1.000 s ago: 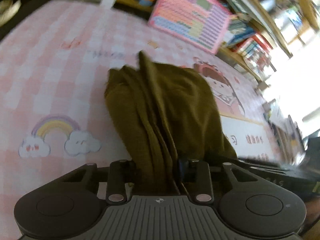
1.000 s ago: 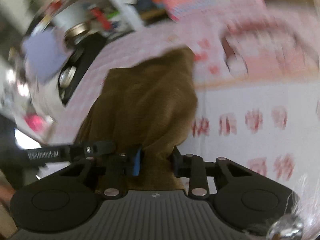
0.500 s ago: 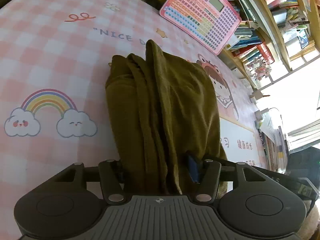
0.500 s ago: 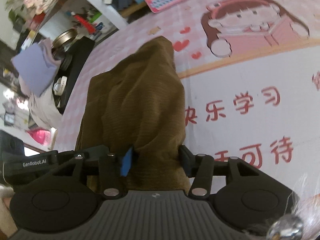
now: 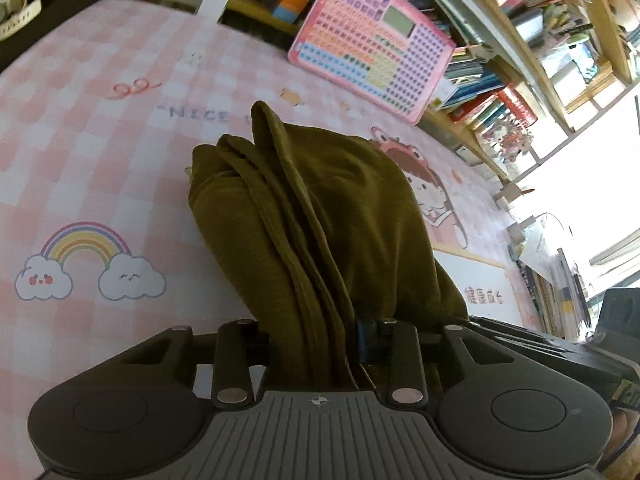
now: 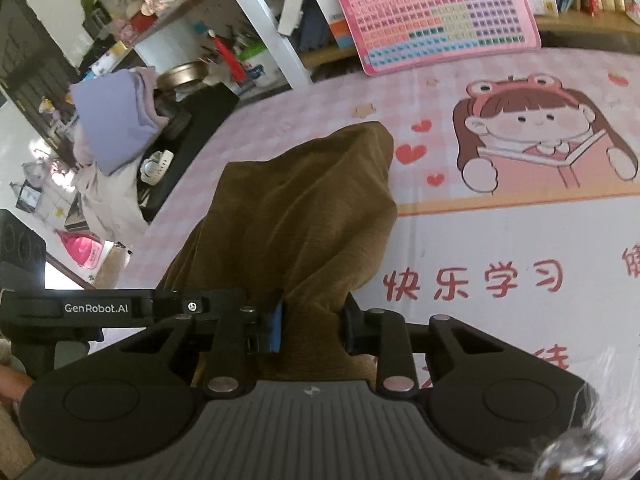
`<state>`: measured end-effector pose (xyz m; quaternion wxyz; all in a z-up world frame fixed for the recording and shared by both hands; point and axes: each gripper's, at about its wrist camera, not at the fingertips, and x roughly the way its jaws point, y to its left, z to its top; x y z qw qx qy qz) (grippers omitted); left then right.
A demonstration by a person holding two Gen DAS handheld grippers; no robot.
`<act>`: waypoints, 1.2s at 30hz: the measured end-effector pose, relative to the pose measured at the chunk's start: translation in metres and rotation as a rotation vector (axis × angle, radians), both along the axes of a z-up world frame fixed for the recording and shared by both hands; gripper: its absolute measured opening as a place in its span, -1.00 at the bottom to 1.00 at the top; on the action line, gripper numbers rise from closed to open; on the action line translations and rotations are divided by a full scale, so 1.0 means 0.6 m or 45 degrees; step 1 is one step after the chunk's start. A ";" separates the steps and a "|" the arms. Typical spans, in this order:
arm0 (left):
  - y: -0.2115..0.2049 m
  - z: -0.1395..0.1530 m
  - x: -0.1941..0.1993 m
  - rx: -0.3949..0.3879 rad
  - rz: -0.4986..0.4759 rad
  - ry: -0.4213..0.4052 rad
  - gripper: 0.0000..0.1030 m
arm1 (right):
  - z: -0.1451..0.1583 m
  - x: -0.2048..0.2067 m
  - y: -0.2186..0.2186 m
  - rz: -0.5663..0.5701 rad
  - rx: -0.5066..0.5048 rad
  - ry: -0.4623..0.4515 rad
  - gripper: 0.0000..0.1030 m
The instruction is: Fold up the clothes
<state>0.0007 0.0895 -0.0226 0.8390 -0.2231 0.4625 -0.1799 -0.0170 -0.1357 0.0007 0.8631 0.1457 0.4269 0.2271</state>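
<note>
Your left gripper (image 5: pixel 314 338) is closing, its jaws pinching a thick bunch of the olive-brown garment (image 5: pixel 304 216) between them; the cloth runs forward from the fingers in long folds and drapes down onto the pink checked mat (image 5: pixel 100 168). Your right gripper (image 6: pixel 310 320) is closing too, with the same garment (image 6: pixel 304 208) gathered between its blue-padded finger and the black one, and the fabric hangs ahead of it in a broad, rumpled fall over the mat (image 6: pixel 500 236). The cloth's far end lies near the printed cartoon girl (image 6: pixel 536 136) (just to her left in the right wrist view). A pink keyboard toy (image 5: pixel 372 40) leans against the bookshelf (image 5: pixel 520 60) beyond the mat's edge.
</note>
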 end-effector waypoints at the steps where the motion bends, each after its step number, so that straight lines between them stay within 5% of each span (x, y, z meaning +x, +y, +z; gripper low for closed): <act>1: -0.003 0.005 -0.002 0.005 0.000 -0.009 -0.38 | 0.003 -0.002 -0.003 0.006 -0.001 -0.006 -0.49; 22: -0.107 0.033 -0.058 0.090 0.061 -0.026 -0.37 | 0.008 -0.034 -0.095 0.084 0.030 -0.029 -0.48; 36: -0.167 0.050 -0.049 0.149 -0.017 -0.041 -0.37 | 0.011 -0.046 -0.152 0.011 0.061 -0.044 -0.48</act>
